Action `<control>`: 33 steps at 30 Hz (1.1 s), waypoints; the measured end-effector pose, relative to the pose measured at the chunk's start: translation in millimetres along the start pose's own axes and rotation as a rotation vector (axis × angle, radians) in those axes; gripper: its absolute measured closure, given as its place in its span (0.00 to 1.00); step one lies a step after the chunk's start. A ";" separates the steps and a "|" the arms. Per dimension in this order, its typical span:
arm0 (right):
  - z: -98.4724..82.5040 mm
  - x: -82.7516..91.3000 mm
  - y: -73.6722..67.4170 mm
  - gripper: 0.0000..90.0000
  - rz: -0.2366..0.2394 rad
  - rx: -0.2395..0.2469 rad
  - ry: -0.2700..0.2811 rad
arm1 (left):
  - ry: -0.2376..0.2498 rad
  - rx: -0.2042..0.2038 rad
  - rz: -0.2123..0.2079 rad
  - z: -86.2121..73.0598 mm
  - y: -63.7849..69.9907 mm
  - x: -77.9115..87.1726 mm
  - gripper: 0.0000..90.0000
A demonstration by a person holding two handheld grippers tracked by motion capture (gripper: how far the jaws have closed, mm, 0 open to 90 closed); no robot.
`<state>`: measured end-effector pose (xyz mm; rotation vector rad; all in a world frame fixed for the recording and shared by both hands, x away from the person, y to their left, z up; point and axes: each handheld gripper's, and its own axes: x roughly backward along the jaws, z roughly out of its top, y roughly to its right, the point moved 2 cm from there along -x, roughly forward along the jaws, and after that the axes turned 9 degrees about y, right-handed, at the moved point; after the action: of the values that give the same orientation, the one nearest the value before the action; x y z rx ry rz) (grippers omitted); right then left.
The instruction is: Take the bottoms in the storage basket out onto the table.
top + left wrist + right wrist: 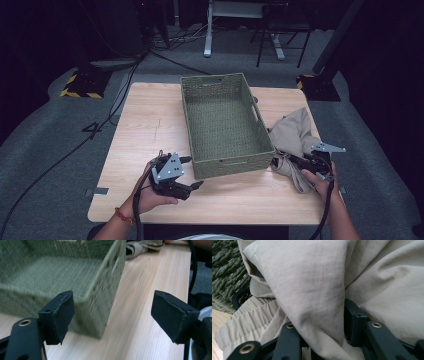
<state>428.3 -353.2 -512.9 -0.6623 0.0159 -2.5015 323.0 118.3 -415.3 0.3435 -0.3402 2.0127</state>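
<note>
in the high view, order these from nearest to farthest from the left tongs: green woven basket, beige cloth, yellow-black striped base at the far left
1. Green woven basket: just right of the left tongs, its near wall almost at their tips.
2. Beige cloth: across the table at the right edge, beyond the basket.
3. Yellow-black striped base: on the floor past the table's far left corner.

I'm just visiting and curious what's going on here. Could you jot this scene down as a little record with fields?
Table: light wooden top
Basket: green woven basket, nothing in it, mid-table
Cloth: beige garment, crumpled beside the basket
Left tongs: open, nothing between them, near the basket's corner
Right tongs: a fold of the garment between them
</note>
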 end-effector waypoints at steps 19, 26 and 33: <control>-0.2 0.0 1.0 0.70 0.006 -0.002 0.004 | -0.065 -0.019 -0.023 15.2 -15.5 -59.1 0.28; -0.3 0.1 1.1 0.69 0.008 -0.003 0.004 | -0.107 -0.024 0.005 10.2 -22.5 -73.6 0.36; -0.3 0.1 1.3 0.69 0.008 -0.004 0.004 | -0.173 -0.053 0.034 8.0 -25.4 -73.6 0.54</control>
<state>428.7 -354.3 -513.3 -0.6577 0.0245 -2.4952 378.8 66.5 -433.9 0.4824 -0.5092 2.0077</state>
